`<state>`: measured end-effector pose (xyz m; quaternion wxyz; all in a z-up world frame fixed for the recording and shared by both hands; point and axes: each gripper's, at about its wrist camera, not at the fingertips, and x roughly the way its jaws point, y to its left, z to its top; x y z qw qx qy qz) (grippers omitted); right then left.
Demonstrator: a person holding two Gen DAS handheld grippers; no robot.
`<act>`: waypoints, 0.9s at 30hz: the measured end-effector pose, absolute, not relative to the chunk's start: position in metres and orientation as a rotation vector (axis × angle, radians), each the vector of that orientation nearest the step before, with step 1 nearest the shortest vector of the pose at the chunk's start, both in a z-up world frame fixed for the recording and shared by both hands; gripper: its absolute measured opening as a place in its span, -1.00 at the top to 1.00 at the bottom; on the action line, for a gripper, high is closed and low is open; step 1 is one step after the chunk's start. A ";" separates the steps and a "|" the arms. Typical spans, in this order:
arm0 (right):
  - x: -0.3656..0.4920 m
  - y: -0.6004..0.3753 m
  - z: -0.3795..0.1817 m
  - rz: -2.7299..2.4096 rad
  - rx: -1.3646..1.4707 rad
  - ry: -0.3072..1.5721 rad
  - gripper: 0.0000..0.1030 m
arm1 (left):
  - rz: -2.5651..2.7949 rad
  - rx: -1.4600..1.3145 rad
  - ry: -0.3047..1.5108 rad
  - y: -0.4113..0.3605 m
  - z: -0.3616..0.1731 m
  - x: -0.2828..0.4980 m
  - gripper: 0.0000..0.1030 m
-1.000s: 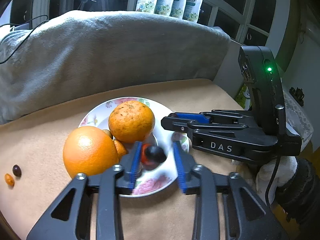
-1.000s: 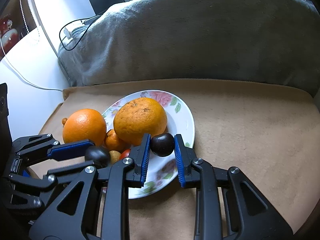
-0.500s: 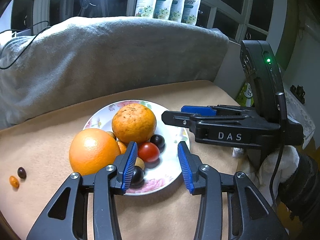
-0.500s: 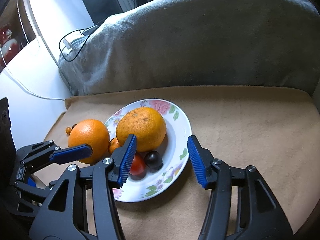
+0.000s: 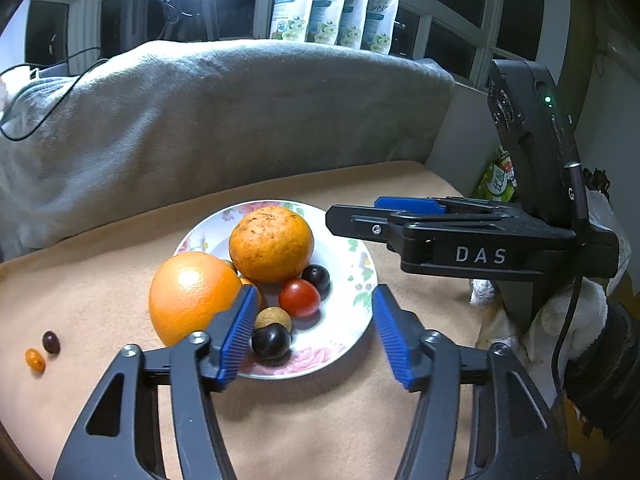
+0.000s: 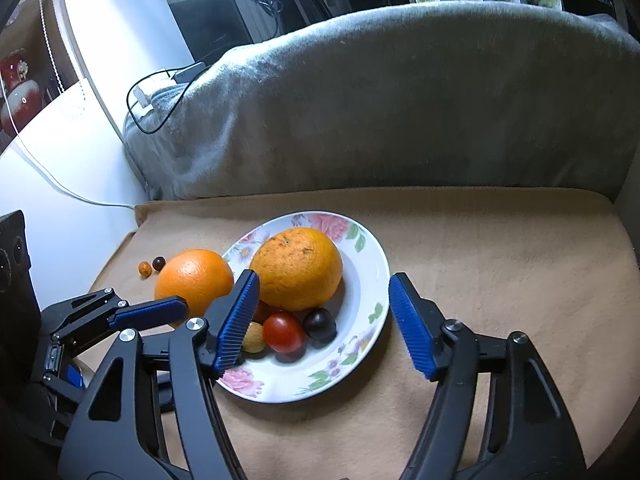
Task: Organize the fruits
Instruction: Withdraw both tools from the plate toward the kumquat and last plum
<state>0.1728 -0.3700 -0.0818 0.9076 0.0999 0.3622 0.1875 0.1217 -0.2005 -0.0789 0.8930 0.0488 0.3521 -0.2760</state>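
Crowding the plate (image 6: 372,256) are two oranges, a tomato (image 6: 283,332), dark grapes and a small tan fruit, likely gathered there to keep loose fruit together; two small pieces (image 5: 42,350) lie well left of the plate. Left gripper (image 5: 312,332) and right gripper (image 6: 324,320) hover at the plate's near edge, jaws opening, both empty.

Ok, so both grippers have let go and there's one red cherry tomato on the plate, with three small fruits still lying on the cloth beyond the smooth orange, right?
Not quite: two small fruits lie on the cloth, one dark, one orange, as the left wrist view shows. The rest holds: the red cherry tomato sits on the plate, and the left gripper and right gripper are opening, holding nothing.
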 end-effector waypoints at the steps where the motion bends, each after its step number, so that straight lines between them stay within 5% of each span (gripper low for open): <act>1: 0.172 -0.369 -0.080 0.381 0.205 0.743 -0.53 | -0.570 0.100 0.729 -0.199 -0.078 0.121 -0.17; 6: 0.168 -0.368 -0.072 0.366 0.211 0.734 -0.70 | -0.555 0.094 0.718 -0.193 -0.074 0.117 -0.41; 27: 0.155 -0.325 -0.046 0.401 0.144 0.708 -0.74 | -0.492 0.062 0.666 -0.140 -0.056 0.094 -0.41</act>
